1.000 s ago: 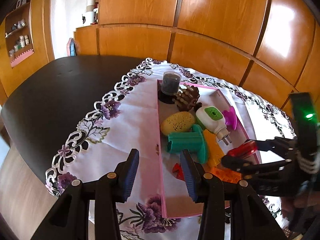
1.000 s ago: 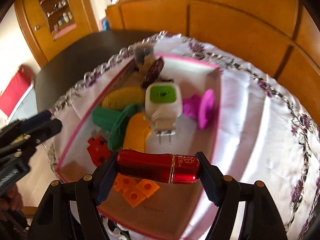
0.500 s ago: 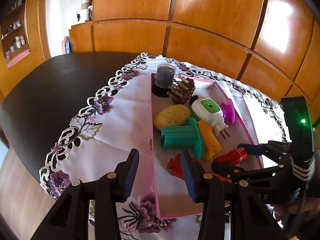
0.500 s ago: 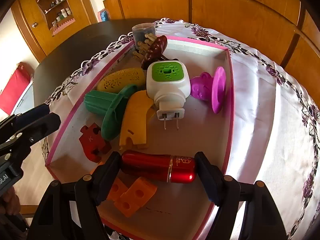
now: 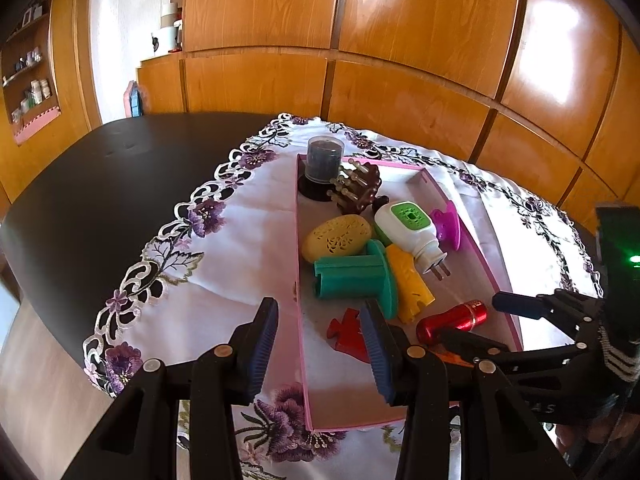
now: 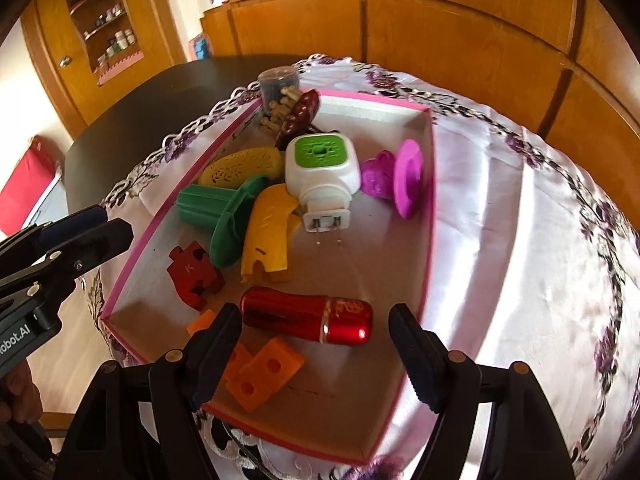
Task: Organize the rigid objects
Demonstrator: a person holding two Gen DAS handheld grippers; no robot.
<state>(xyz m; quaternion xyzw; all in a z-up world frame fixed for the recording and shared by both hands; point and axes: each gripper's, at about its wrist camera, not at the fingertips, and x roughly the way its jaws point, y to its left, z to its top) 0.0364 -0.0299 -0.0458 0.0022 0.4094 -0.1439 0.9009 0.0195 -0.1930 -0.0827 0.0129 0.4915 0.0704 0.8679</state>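
Observation:
A pink-rimmed tray [image 6: 430,200] [image 5: 298,240] sits on a white embroidered cloth. On the tray floor near its front lies a shiny red cylinder [image 6: 308,314] [image 5: 452,318]. My right gripper [image 6: 314,314] [image 5: 468,318] straddles it lengthwise and stands open, with a small gap at each end of the cylinder. My left gripper [image 5: 320,348] [image 6: 100,228] is open and holds nothing. It hovers over the tray's left wall near the front corner.
The tray also holds a white plug-in device with a green top [image 6: 320,168], a yellow curved piece [image 6: 268,236], a green flanged spool [image 6: 220,216], a magenta piece [image 6: 404,180], a red puzzle piece [image 6: 192,276], orange blocks [image 6: 260,376], a brown brush [image 6: 296,116] and a dark jar [image 6: 276,84]. Wooden panelling stands behind the table.
My right gripper carried the red cylinder down into the tray and let go of it; the cylinder now rests on the tray floor. The left gripper stayed open and hardly moved.

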